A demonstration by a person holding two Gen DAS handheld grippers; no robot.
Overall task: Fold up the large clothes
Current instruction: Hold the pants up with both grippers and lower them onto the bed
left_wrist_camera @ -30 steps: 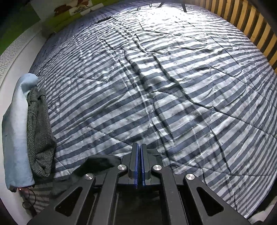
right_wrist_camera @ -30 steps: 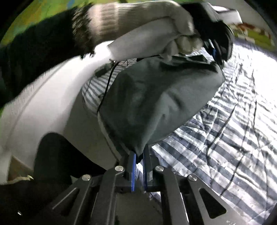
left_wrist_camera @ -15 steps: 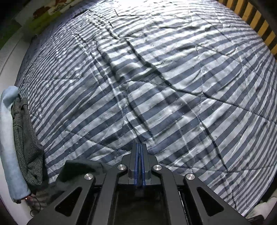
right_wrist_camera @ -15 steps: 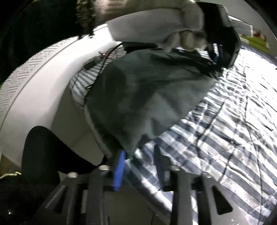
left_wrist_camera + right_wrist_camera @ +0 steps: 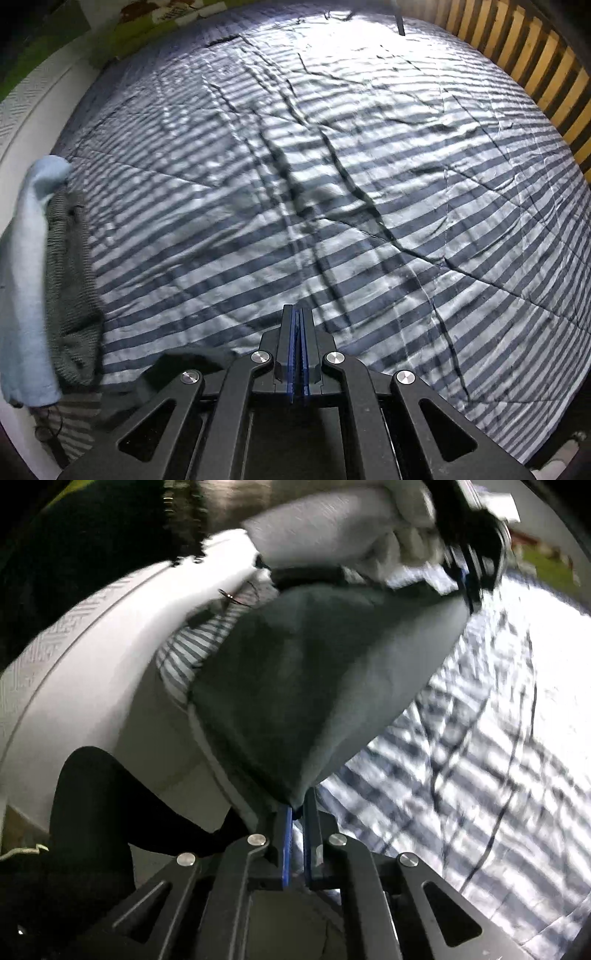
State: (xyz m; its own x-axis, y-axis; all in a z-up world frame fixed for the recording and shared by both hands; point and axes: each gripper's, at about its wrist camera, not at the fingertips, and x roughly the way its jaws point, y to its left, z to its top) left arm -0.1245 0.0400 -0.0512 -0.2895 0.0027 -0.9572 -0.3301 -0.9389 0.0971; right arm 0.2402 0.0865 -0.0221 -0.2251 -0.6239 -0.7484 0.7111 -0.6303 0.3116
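A grey garment (image 5: 314,686) hangs stretched between my two grippers over the striped quilt (image 5: 480,775). My right gripper (image 5: 298,812) is shut on its lower corner, where the cloth runs down between the blue pads. The left gripper (image 5: 467,587), held by a hand in a pale sleeve (image 5: 332,531), pinches the far upper corner. In the left wrist view the left gripper (image 5: 297,325) shows its fingers pressed together. A dark fold of the garment (image 5: 184,365) droops just below and left of it.
The blue-and-white striped quilt (image 5: 369,184) covers the bed. A light blue cloth (image 5: 26,258) and a checked grey one (image 5: 70,288) hang over its left edge. Wooden slats (image 5: 517,62) line the far right. A white bed rim (image 5: 92,664) and a thin cable (image 5: 236,594) lie left.
Half a second ago the right gripper's fingers stood apart under the garment; now they are shut on its corner again. The left gripper tilted down toward the quilt, then back up.
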